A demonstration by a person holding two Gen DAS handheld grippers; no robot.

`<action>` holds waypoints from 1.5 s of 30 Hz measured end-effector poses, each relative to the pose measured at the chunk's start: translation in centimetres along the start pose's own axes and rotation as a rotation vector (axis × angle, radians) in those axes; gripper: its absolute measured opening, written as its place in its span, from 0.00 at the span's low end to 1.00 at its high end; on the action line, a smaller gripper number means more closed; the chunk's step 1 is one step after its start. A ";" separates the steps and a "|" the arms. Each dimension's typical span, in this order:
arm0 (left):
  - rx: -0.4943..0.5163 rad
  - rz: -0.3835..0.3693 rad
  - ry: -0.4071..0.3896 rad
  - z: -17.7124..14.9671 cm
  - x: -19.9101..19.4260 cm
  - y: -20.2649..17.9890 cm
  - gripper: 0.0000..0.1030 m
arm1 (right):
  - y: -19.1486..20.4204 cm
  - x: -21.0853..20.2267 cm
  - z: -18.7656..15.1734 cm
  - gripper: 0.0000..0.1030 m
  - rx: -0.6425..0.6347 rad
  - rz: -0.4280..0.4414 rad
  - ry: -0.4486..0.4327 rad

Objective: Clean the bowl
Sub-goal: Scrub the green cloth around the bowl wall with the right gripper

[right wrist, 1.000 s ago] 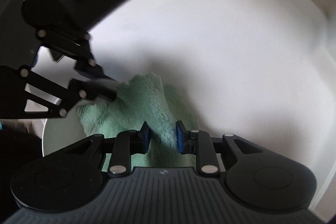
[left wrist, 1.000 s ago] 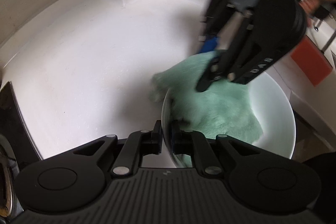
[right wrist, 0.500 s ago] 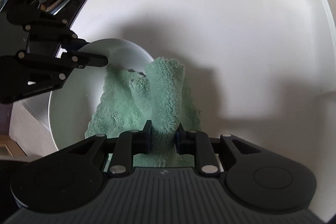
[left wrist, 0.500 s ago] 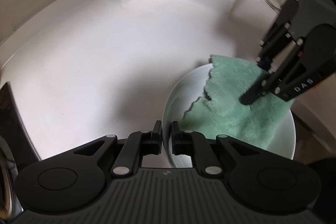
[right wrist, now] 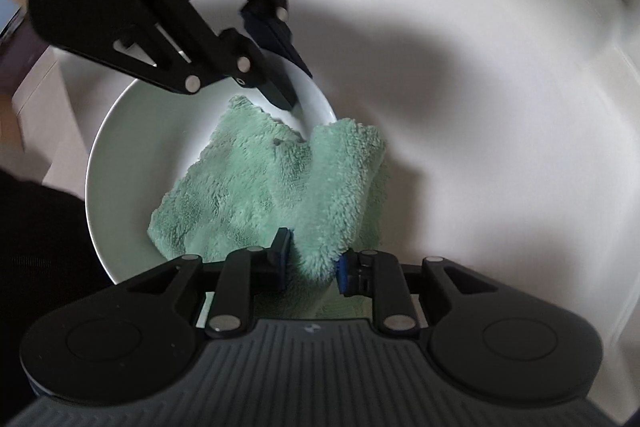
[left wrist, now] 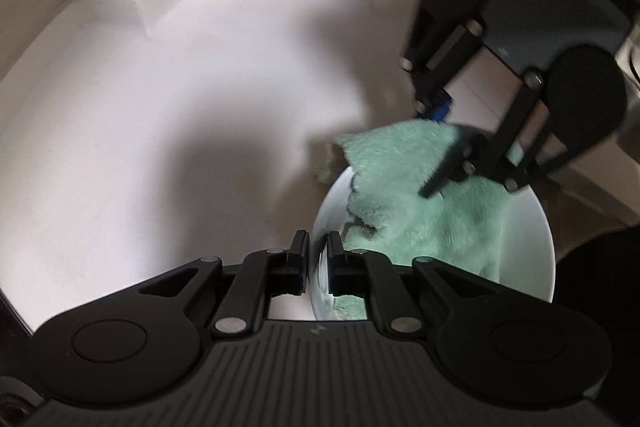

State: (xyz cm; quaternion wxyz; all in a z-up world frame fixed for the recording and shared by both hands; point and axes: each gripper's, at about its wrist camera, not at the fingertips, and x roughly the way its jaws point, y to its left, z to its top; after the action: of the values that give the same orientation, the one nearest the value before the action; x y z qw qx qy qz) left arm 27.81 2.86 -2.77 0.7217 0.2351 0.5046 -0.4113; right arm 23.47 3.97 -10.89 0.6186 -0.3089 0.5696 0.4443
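Two black handheld grippers meet over one round white bowl (right wrist: 120, 163), smooth and glossy like glazed ceramic, which sits low and right of centre in the left wrist view and left of centre in the right wrist view. The bowl hangs above a plain white surface (left wrist: 168, 131) with a matte finish and a raised, rounded lip where it meets pale walls at the top of the frame.

The left gripper (left wrist: 318, 259), at the bottom centre of its own view, has its fingers pressed together on the thin rim of the bowl, one finger inside the wall and one outside. In the right wrist view the same gripper reaches down from the upper left, all flat black links and silver rivets.

Inside the bowl lies a mint-green cloth (right wrist: 256, 187), thick, fluffy and deep-piled like microfibre, crumpled into soft folds. It covers much of the bowl's inner wall, and one fold spills over the rim on the side toward the surface. The right gripper (right wrist: 312, 263), at the bottom centre of its view, has its blue-padded fingers clamped on a bunched fold of this cloth. In the left wrist view it comes in from the upper right, slightly blurred.
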 end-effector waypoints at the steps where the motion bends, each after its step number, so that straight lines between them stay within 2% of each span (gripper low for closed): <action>1: 0.005 -0.003 0.006 -0.1 -0.1 0.0 0.03 | -0.2 -0.1 0.4 0.18 -0.018 -0.001 -0.006; 5: -0.002 0.000 0.002 -0.5 -0.1 -0.4 0.03 | -0.9 0.5 3.4 0.17 -0.028 0.033 -0.058; 7: -0.025 0.012 -0.003 -0.7 -0.2 -0.4 0.03 | -0.9 1.0 4.5 0.17 -0.015 0.044 -0.051; 11: -0.091 0.028 -0.025 -1.2 -0.4 -0.4 0.03 | -1.4 1.0 4.2 0.17 0.119 0.048 -0.060; 17: -0.172 0.062 -0.068 -1.8 -0.6 -0.6 0.05 | -1.8 0.5 0.6 0.17 0.458 0.009 -0.089; 23: -0.219 0.085 -0.097 -2.3 -0.7 -0.9 0.06 | -0.6 -0.3 -2.7 0.16 0.697 -0.038 -0.127; 25: -0.234 0.089 -0.106 -2.5 -0.8 -1.0 0.07 | -0.1 -0.7 -5.3 0.16 0.785 -0.034 -0.147; 30: -0.275 0.113 -0.135 -2.6 -0.1 -1.0 0.08 | 1.3 -0.8 -8.5 0.16 0.997 0.000 -0.208; 37: -0.305 0.134 -0.171 -3.2 0.2 -2.5 0.12 | 4.2 -0.4 -11.1 0.17 1.245 0.021 -0.274; 38: -0.308 0.132 -0.175 -3.4 0.2 -2.6 0.12 | 4.4 -0.5 -11.3 0.17 1.244 0.024 -0.271; 39: -0.309 0.129 -0.177 -3.5 0.2 -2.6 0.12 | 4.6 0.7 -9.7 0.17 1.227 0.020 -0.265; 40: -0.306 0.125 -0.178 -3.7 0.2 -2.6 0.11 | 4.8 1.4 -8.1 0.17 1.189 0.011 -0.247; 45: -0.317 0.087 -0.167 -4.5 -0.4 -1.8 0.08 | 3.1 2.1 -5.5 0.16 0.982 -0.002 -0.174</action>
State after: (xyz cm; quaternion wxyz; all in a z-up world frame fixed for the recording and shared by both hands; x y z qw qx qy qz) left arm 23.82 5.44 -3.99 0.8063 0.1049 0.4908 -0.3131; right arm 18.19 0.78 -13.42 0.7367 0.0567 0.6577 0.1470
